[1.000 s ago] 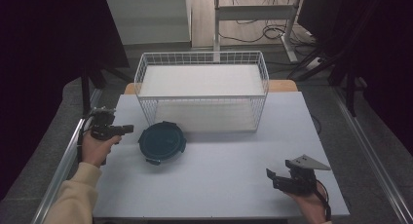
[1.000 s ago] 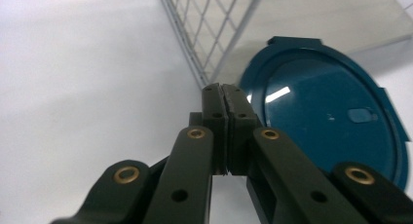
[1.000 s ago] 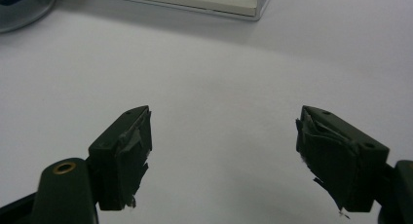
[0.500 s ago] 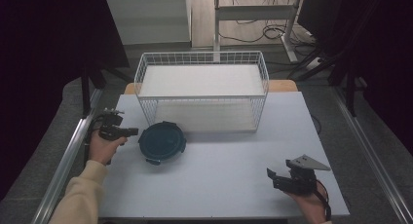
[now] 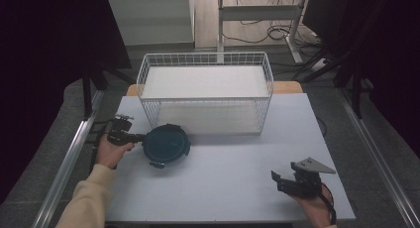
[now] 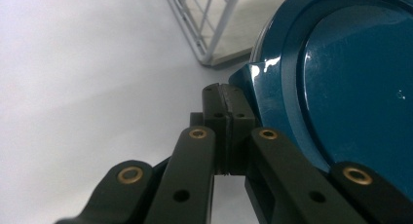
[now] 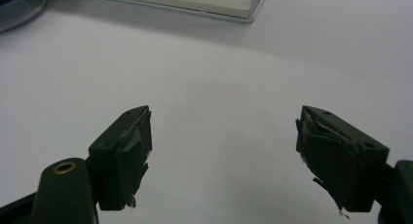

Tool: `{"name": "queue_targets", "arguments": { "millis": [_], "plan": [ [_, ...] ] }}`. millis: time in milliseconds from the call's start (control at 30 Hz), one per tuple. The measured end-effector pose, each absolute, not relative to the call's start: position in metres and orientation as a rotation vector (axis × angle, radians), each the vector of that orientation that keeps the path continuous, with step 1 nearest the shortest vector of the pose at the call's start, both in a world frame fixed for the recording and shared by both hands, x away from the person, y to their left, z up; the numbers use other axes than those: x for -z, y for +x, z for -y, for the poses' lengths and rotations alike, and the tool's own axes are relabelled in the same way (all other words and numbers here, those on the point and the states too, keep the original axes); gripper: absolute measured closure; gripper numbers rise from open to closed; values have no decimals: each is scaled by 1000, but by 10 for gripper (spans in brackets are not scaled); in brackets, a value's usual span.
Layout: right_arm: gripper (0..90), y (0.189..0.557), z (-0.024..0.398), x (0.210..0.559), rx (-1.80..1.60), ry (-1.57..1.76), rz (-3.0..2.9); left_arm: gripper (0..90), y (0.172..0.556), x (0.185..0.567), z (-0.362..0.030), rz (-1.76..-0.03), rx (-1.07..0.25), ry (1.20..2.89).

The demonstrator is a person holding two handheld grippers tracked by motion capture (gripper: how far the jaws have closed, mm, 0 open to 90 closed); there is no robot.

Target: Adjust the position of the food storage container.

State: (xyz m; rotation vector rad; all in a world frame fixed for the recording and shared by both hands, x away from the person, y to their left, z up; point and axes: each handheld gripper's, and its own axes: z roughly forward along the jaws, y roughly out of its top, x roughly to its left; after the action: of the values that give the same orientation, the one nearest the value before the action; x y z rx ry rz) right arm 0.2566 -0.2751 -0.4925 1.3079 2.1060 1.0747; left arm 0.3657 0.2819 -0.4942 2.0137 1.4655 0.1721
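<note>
— On the table point(image 5: 223, 188), where did the blue lid point(image 5: 166, 144) lie?
— Just before the wire basket point(image 5: 205, 96); left gripper point(image 5: 136, 137) touched its rim, jaws pressed together.
— The right gripper point(image 5: 277, 181)?
— Well apart; jaws spread, empty.

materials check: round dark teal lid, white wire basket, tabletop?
Round dark teal lid: likely moulded plastic, glossy; sharp highlights along its raised rim and a clip tab at the edge.
White wire basket: looks like coated metal wire, an open grid with thin rods.
Tabletop: smooth matte pale surface, possibly laminate; cannot tell for sure.
</note>
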Motion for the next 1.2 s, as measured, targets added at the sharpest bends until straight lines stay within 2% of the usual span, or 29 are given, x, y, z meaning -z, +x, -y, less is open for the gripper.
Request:
{"name": "queue_targets", "arguments": {
  "millis": [500, 1200],
  "plan": [
    [206, 256, 275, 492, -1079, 1309, -2102, 900, 356, 493, -255, -1358, -116, 2053],
    [206, 257, 276, 491, -1082, 1316, -2095, 900, 348, 494, -232, -1303, -65, 2056]
  ]
}}
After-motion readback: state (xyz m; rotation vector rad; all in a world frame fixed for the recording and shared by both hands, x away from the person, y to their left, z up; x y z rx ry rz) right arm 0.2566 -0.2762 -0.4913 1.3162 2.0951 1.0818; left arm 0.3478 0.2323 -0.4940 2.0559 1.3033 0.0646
